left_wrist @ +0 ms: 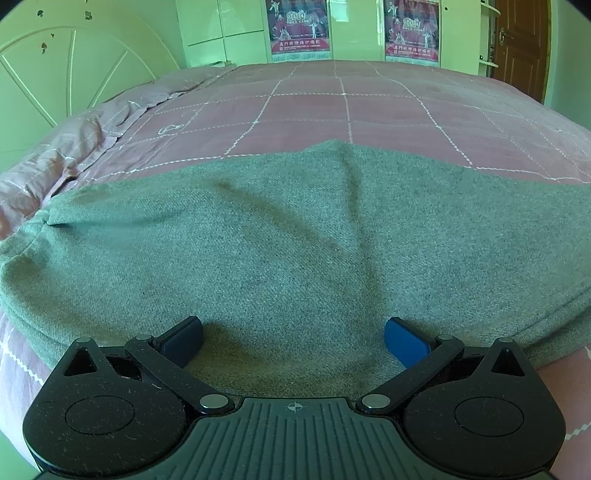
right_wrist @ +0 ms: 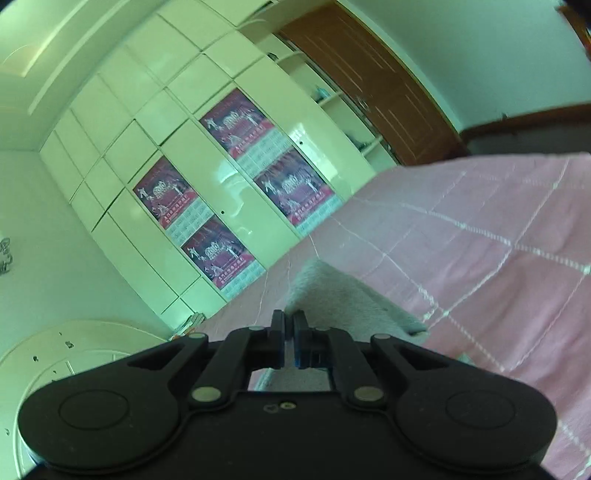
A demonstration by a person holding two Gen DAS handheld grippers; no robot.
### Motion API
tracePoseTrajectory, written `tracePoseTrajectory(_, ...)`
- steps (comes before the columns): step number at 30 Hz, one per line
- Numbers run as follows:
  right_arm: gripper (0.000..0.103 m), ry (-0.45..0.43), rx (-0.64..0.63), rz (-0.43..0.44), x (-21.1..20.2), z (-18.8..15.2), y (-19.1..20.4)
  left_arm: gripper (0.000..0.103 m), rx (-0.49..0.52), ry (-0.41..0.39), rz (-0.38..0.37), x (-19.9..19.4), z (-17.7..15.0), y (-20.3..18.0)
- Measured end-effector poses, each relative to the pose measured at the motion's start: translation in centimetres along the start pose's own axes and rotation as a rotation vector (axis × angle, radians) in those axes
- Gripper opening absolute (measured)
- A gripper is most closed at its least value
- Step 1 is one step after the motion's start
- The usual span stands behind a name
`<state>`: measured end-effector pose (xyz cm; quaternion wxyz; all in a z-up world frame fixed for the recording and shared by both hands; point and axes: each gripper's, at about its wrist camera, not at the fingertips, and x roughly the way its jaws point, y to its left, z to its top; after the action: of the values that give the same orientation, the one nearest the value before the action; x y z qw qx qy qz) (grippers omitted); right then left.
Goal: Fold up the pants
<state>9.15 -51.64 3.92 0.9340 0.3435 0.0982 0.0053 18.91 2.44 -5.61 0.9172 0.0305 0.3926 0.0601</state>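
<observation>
Left wrist view: left gripper [left_wrist: 293, 338] at bottom centre, jaws spread wide, blue pads [left_wrist: 404, 341] apart with nothing between them, sitting low over the grey pants [left_wrist: 280, 229]. Pants lie flat across the lower and middle frame on the pink checked bedspread [left_wrist: 369, 107], reaching from the left edge to the right edge. Soft creases fan out from a peak at upper centre of the cloth. A seam or hem shows at left. Rumpled pink bedding [left_wrist: 74, 147] bunched at left. White headboard [left_wrist: 55, 81] upper left, white wardrobe [left_wrist: 225, 29] with two red posters [left_wrist: 299, 29] along the top, brown door [left_wrist: 524, 48] upper right.

Right wrist view: camera tilted. Right gripper [right_wrist: 289, 341] bottom centre, jaws nearly together with only a thin slit; can't tell if cloth is pinched in it. A strip of grey pants [right_wrist: 343, 299] runs just beyond the fingertips, centre frame, on the bedspread [right_wrist: 498, 258] filling the right side. Wardrobe [right_wrist: 147, 166] with posters [right_wrist: 236, 125] in centre left, door [right_wrist: 373, 85] at upper right, headboard [right_wrist: 74, 350] lower left.
</observation>
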Motion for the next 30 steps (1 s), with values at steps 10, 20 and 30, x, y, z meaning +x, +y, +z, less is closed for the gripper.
tracePoseTrajectory(10,0.000,0.159,0.306,-0.276,-0.1,-8.0,-12.2,0.103,0.008,-0.012,-0.004,-0.2,-0.4,0.0)
tracePoseTrajectory(20,0.000,0.096,0.259,-0.255,-1.2,-6.6,-9.9,0.103,0.010,-0.019,-0.008,-0.3,-0.5,-0.1)
tracePoseTrajectory(30,0.000,0.083,0.147,-0.206,2.5,-2.1,-5.6,0.103,0.023,-0.028,-0.021,-0.3,-0.6,0.0)
